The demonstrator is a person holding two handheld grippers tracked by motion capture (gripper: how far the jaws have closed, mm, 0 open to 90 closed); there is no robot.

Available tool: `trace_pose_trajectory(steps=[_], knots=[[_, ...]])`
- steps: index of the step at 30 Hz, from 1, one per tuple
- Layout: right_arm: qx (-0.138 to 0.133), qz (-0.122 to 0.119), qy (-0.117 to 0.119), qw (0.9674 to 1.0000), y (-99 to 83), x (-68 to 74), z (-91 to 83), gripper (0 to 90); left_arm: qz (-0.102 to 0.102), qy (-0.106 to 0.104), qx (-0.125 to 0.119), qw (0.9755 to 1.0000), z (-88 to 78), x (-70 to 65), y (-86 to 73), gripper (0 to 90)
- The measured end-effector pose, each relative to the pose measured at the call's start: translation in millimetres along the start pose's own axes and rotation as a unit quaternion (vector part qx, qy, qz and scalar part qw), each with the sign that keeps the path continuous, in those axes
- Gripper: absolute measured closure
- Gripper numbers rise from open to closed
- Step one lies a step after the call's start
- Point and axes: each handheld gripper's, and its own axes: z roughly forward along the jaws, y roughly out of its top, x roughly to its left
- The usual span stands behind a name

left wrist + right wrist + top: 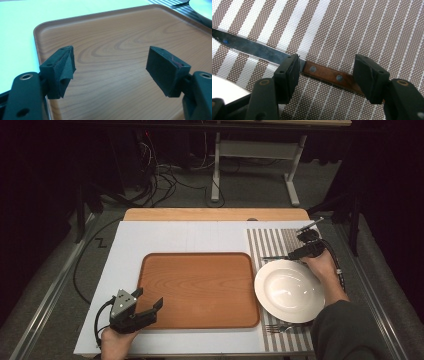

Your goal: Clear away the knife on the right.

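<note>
My right gripper (325, 72) straddles the knife (325, 73) beside the plate (290, 290), jaws wide for grasping; left gripper (110, 67) waits wide, empty.

One tray (200, 290), one plate (290, 291), one knife (287, 62), one fork (276, 327), one placemat (272, 242)

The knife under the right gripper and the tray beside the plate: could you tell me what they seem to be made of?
The knife: a shiny, mirror-like blade, likely steel, with a reddish-brown handle, apparently wood, fixed by two metal rivets. The tray: a smooth orange-brown surface with swirling grain lines; it could be real wood or a wood-print laminate, which the look leaves open.
</note>
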Motion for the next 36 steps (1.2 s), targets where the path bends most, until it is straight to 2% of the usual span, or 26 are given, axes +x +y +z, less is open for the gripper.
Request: trace_pose_trajectory(steps=[12,15,20,23,29,32,36], knots=[[0.021,-0.007,0.003,0.9997,-3.2,2.3,4.4,41.0,0.001,-0.001,0.001,1.0000,-0.2,-0.2,-0.2,24.1],[0.021,-0.001,0.012,0.9997,-4.7,1.7,3.8,45.8,0.001,-0.001,0.001,1.0000,-0.3,-0.3,-0.2,24.1],[0.022,-0.002,0.010,0.9997,-5.8,5.7,1.8,56.4,0.001,-0.001,0.002,1.0000,-0.1,-0.4,-0.3,24.2],[0.019,0.003,0.011,0.9997,-7.2,6.4,1.2,58.7,0.001,-0.001,0.001,1.0000,-0.5,-0.6,-0.3,24.1],[0.034,0.007,0.012,0.9993,-8.9,5.5,-1.8,74.4,0.002,-0.001,0.001,1.0000,-0.9,-0.8,-0.5,24.1],[0.038,0.012,0.012,0.9991,-9.6,5.0,-2.6,77.5,0.003,-0.002,0.002,1.0000,-1.0,-1.0,-0.5,24.1],[0.040,0.003,0.007,0.9992,-9.9,6.4,-3.0,78.0,0.003,-0.002,0.002,1.0000,-1.1,-0.9,-0.5,24.1]])
